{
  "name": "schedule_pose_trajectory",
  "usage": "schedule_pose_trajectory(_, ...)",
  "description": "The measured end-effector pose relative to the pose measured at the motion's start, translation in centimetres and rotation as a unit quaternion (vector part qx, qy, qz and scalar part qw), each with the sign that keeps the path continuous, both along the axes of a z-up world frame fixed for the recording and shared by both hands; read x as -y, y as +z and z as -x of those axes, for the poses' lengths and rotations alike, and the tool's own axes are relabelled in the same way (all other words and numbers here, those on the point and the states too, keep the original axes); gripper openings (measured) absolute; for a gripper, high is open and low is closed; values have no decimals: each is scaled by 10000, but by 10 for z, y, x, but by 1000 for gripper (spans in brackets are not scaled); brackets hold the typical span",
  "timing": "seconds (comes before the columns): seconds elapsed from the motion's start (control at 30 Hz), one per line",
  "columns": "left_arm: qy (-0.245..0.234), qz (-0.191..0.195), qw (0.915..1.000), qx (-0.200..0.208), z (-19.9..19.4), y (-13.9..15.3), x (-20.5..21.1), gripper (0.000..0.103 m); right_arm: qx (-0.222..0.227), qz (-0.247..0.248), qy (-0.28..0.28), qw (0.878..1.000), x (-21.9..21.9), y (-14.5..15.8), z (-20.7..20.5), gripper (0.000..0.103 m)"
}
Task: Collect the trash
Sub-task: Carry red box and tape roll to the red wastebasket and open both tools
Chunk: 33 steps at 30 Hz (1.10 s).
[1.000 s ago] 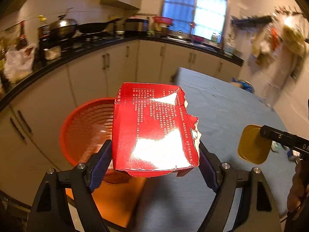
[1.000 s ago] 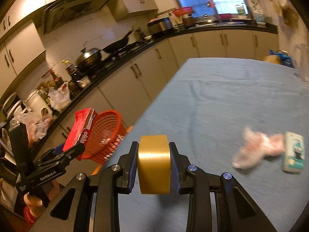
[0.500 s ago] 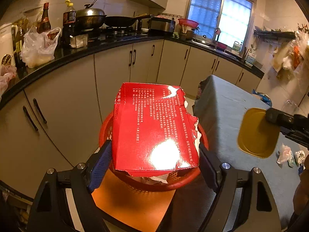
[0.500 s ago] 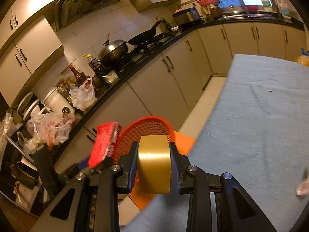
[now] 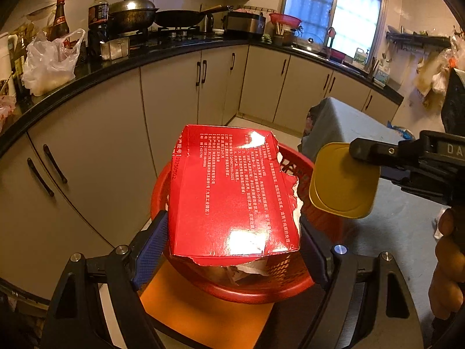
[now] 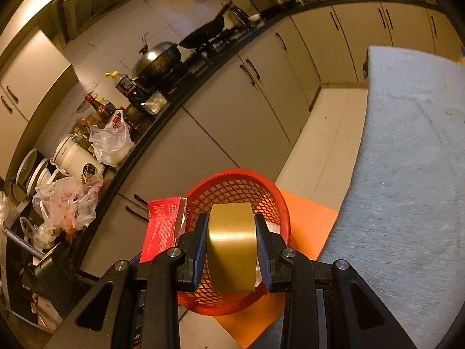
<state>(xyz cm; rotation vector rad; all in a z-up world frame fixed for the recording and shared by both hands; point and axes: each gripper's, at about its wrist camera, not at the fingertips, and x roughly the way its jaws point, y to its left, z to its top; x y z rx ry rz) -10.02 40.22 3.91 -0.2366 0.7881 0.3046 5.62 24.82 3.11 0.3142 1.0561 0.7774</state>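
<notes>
My left gripper [image 5: 232,232] is shut on a torn red cardboard box [image 5: 232,192], held flat above the red mesh basket [image 5: 261,288]. Crumpled white paper lies inside the basket. In the right wrist view my right gripper [image 6: 232,232] is shut on a gold tin [image 6: 232,244], pressed at both flat sides, right over the red mesh basket [image 6: 232,186]. The red box [image 6: 161,226] shows at the basket's left rim there. From the left wrist view the gold tin [image 5: 344,180] hangs at the basket's right side, gripped by the right gripper's black fingers [image 5: 375,151].
The basket sits on an orange stool [image 6: 305,218] between the grey-clothed table [image 6: 407,160] and beige cabinets [image 5: 116,145]. A black counter [image 5: 87,75] carries bottles, pans and plastic bags. A person's hand [image 5: 447,261] holds the right gripper. White scraps [image 5: 437,226] lie on the table.
Both grippers swung left off the table toward the red basket. The box now hangs over it, and the gold tin has come from above the table to over the basket.
</notes>
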Motion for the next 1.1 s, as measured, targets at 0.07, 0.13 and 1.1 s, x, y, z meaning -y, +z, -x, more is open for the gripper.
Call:
schedule_pose_trajectory(0.07, -41, -13, 10000, -43, -2, -2, -1, 82, -55, 35, 20, 10000, -4, -5, -3, 35)
schedule_pose_trajectory(0.13, -85, -26, 9999, -79, -5, -4, -4, 82, -96, 35, 43, 9999, -7, -7, -5, 35)
schedule_pose_trajectory(1.1, -368, 66, 9993, 5, 2, 21, 24, 85, 130, -271, -225, 9993, 76, 27, 29, 39)
